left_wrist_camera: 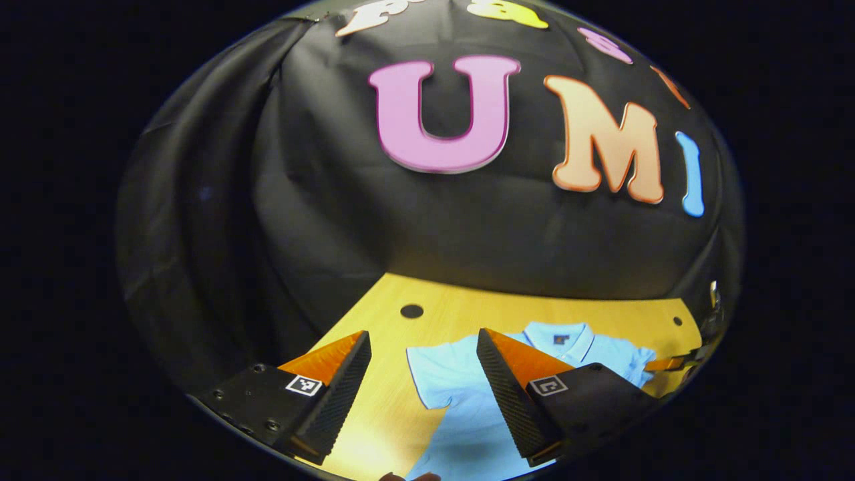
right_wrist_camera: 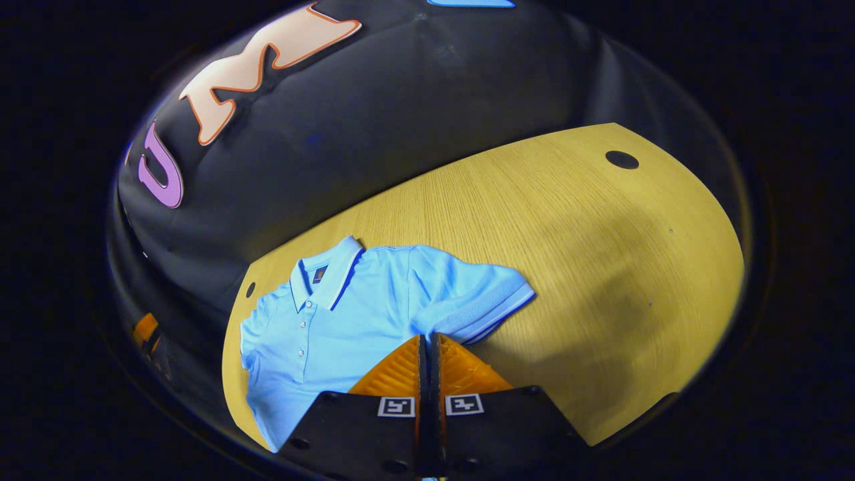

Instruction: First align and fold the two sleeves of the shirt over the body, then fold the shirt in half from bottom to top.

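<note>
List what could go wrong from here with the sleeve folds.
1. The right hand-held gripper is closed at the sleeve; whether it pinches cloth is unclear, so a thin bite could slip mid-fold.
2. The left hand-held gripper hangs open above the shirt, nothing held. Pulling one side alone could drag the shirt across the smooth table.
3. The sleeve is already bunched, so the fold may land crooked.
</note>
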{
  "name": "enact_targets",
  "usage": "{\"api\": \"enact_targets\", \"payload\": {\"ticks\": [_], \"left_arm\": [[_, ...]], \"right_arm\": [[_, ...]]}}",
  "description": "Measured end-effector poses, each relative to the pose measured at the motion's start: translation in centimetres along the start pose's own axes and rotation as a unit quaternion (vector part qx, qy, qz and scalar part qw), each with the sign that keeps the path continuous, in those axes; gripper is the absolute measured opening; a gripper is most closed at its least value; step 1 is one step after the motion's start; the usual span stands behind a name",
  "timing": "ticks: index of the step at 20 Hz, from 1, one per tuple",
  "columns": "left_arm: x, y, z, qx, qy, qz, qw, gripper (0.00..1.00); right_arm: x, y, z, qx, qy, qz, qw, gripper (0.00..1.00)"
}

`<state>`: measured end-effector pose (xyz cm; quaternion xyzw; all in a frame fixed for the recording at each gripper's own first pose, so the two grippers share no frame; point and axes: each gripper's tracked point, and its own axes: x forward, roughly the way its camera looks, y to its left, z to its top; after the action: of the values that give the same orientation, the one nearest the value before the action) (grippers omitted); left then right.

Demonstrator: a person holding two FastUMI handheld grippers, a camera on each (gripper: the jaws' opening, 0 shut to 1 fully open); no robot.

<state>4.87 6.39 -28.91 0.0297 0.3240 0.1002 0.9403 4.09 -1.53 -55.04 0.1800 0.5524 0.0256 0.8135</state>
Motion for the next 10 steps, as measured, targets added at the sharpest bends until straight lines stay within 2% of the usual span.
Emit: {"api": "enact_targets", "payload": {"ticks": [6,9,10], "left_arm": [[7.1,1.3,-8.3,-0.013,0.131,-0.003,0.991,0.96],[9.1,1.4,-10.5,-0.008,0.161,0.001,0.987,0.96],[9.6,1.5,-10.9,-0.004,0.167,0.003,0.986,0.96]], "right_arm": [[0.0,-0.3,0.0,0.002,0.003,-0.010,1.000,0.02],[0.0,-0.4,-0.2,0.000,0.005,-0.014,1.000,0.00],[0.1,-0.4,-0.2,0.000,0.007,-0.015,1.000,0.02]]}}
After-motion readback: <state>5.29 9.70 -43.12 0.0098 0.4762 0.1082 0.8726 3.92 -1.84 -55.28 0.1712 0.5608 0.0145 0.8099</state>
